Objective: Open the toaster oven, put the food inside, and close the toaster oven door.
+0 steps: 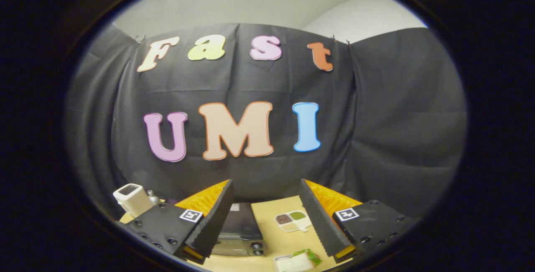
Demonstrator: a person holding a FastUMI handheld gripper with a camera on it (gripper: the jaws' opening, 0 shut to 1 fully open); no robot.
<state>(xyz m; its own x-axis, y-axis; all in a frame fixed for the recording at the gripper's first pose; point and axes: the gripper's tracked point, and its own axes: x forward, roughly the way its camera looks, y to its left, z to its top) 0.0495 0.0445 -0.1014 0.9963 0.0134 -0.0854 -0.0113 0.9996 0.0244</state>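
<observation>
The gripper [265,205] is hanging high above the table [267,217], tilted so that most of what lies ahead is the booth's black cloth wall [397,130]. Its 2 fingers are spread wide and gripping nothing; the gap between them is open air.

The toaster oven [240,230] is sitting low between the fingers, toward 7 o'clock from the midpoint of the gap, tucked close against the left finger. Its dark top is facing up and its 2 knobs [256,247] are showing on the near face, so the front is probably turned toward the person. Whether the door is open cannot be told from here, though it looks closed.

The food, a sandwich on a small tray [299,260], is lying at about 5 o'clock, nearer than the oven. A divided plate [293,221] is resting beyond it, beside the right finger. A white appliance [133,199] is standing out at 9 o'clock, beyond the left finger.

Judging from this, the coming move is calling for a drop down and slightly left, to reach the oven's front.
</observation>
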